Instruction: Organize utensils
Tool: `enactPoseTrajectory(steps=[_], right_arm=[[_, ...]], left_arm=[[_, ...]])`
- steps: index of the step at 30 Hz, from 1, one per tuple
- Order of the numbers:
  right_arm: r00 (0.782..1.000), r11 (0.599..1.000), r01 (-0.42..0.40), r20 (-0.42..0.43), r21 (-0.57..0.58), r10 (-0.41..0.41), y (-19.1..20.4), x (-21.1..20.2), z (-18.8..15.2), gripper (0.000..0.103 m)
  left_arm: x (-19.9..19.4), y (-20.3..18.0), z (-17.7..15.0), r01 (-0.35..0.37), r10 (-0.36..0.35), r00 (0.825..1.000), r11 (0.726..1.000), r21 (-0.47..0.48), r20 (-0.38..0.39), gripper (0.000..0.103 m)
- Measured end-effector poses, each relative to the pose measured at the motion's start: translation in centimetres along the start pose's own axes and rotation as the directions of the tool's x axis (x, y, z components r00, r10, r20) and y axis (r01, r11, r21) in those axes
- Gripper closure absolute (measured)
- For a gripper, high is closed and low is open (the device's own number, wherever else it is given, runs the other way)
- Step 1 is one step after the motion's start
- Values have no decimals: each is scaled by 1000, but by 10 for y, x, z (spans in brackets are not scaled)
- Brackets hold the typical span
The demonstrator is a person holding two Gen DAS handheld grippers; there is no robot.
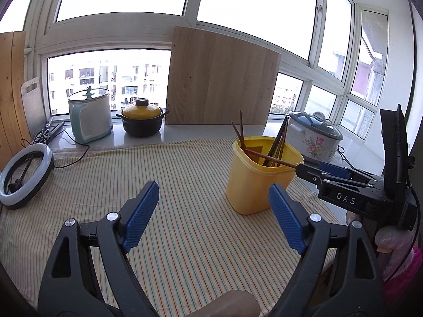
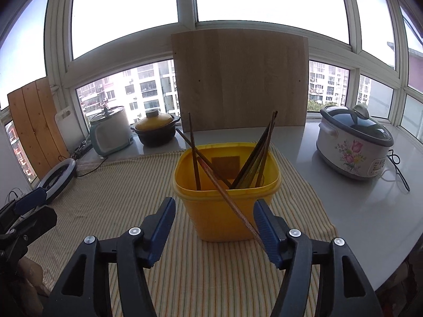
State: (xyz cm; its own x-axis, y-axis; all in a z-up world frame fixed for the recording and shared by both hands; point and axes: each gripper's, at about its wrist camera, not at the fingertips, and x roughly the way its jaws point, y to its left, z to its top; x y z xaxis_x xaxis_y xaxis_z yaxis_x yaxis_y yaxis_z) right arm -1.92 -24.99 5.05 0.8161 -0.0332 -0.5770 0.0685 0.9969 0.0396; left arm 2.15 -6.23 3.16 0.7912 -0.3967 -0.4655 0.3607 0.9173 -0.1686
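Note:
A yellow plastic tub (image 1: 257, 178) (image 2: 226, 200) stands on the striped cloth and holds several brown chopsticks (image 2: 253, 153). One long chopstick (image 2: 230, 203) (image 1: 272, 159) leans out over the tub's near rim, its end touching the inner face of my right gripper's right finger (image 2: 267, 235). My right gripper (image 2: 214, 220) is open just in front of the tub. It shows from the side in the left wrist view (image 1: 304, 170), beside the tub. My left gripper (image 1: 214, 211) is open and empty over the cloth, left of the tub.
A striped cloth (image 1: 171, 185) covers the table. On the sill stand a pale cooker (image 1: 90, 117), a yellow-lidded black pot (image 1: 142, 119), a wooden board (image 1: 222, 79) and a floral rice cooker (image 2: 354, 145). A ring light (image 1: 23, 174) lies at the left.

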Motion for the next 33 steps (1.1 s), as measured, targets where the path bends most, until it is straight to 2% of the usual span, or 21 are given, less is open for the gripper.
enactPoseTrajectory(steps=[2,6,8,9,16,21,33], right_arm=[[1000,1000,9,0,16,-9,-3,-2,-3,31],[999,999,45,15,23,-45,-5,-8,-6,29],[998,998,56,29,29,-56,-7,-12,-7,17],[997,998,61,41,29,-62,-7,-14,-7,15],[994,997,77,74,17,-78,-3,-23,-4,13],[994,997,82,78,10,-83,-1,-24,-5,13],[994,997,79,76,20,-80,-2,-26,-7,13]], left_arm=[[-3,-2,1,-7,6,1000,1000,8,13,10],[-7,-4,4,-30,30,999,999,14,37,5],[-8,-4,4,-39,38,999,999,9,37,3],[-9,-4,4,-43,43,998,999,8,38,2],[-11,-6,3,-79,79,996,997,12,50,0],[-12,-2,2,-72,73,996,997,-18,45,0],[-13,-8,2,-76,75,996,997,5,51,0]])
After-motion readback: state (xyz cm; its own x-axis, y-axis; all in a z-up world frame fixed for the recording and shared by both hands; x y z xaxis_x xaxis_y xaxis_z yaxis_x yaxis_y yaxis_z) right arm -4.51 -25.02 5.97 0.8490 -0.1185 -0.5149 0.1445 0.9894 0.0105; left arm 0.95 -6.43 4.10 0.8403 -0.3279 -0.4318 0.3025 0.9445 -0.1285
